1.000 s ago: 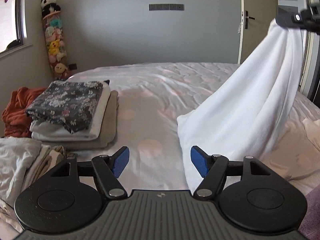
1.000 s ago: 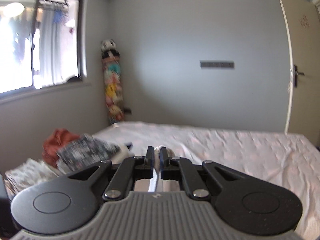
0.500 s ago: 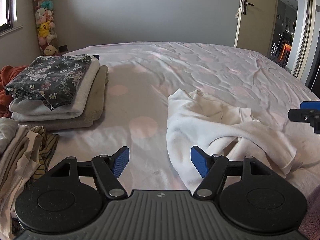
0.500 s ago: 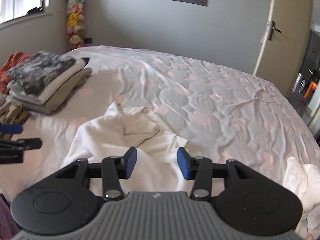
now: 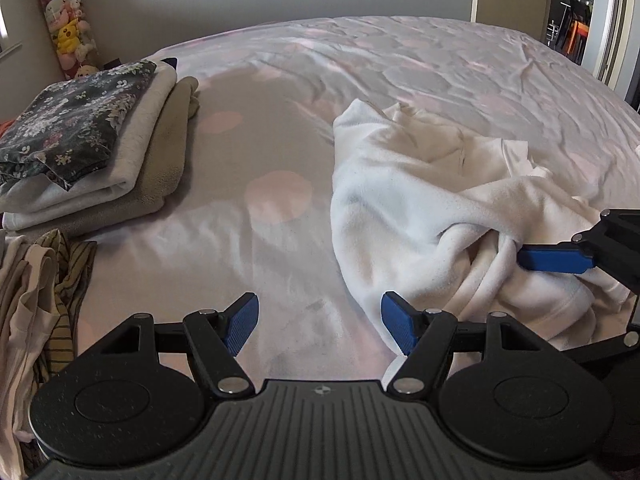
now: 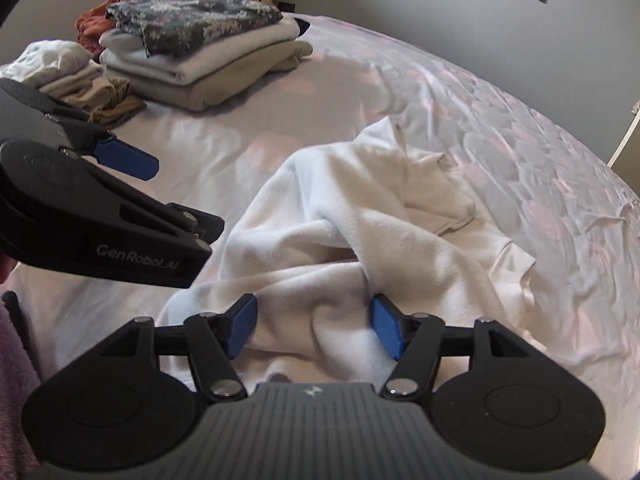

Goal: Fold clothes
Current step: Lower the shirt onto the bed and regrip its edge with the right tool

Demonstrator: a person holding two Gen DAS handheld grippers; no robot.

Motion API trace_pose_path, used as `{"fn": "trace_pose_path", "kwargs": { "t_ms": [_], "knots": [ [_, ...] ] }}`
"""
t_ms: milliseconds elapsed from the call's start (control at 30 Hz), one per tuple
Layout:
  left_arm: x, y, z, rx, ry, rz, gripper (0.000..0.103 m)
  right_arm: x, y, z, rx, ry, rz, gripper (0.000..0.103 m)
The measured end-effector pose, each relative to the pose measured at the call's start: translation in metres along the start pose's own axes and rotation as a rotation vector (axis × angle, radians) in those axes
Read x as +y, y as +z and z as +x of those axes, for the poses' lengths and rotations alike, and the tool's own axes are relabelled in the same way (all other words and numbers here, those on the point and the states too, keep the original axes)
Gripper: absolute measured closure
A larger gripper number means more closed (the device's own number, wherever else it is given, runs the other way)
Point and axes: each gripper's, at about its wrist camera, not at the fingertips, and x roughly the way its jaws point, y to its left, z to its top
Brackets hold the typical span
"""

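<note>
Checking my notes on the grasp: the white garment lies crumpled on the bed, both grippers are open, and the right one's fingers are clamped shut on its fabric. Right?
Not quite. The right gripper is open too: the right wrist view shows its fingers spread wide either side of a fold of the white garment, not clamped on it. The garment does lie crumpled on the bed, and the left gripper is open.

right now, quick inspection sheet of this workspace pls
surface: bed with a wrinkled spotted cover
job's things: white garment crumpled on it, unfolded
clutter: folded stack, floral piece on top; loose clothes pile at the near left edge
grippers: left gripper open above bare cover; right gripper open, a fold of the garment between its fingers
cables: nothing seen
surroundings: plush toys in the corner; doorway
</note>
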Motion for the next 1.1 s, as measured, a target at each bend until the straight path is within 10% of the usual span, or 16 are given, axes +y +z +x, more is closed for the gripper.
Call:
{"fn": "trace_pose_path", "kwargs": {
  "t_ms": [267, 333, 433, 1100],
  "knots": [
    [0.003, -0.002, 0.014, 0.042, -0.017, -0.023, 0.036, 0.004, -0.002, 0.027, 0.047, -0.013, -0.050, 0.041],
    [0.006, -0.002, 0.014, 0.037, -0.011, -0.038, 0.036, 0.004, -0.002, 0.027, 0.048, -0.009, -0.057, 0.069],
    [0.012, -0.001, 0.006, -0.008, 0.013, -0.074, 0.036, 0.003, -0.003, 0.020, 0.038, 0.001, -0.059, 0.085],
    [0.041, 0.002, -0.031, -0.192, 0.097, -0.230, 0.036, -0.019, 0.074, -0.173, -0.524, -0.016, 0.000, 0.092]
  ]
}}
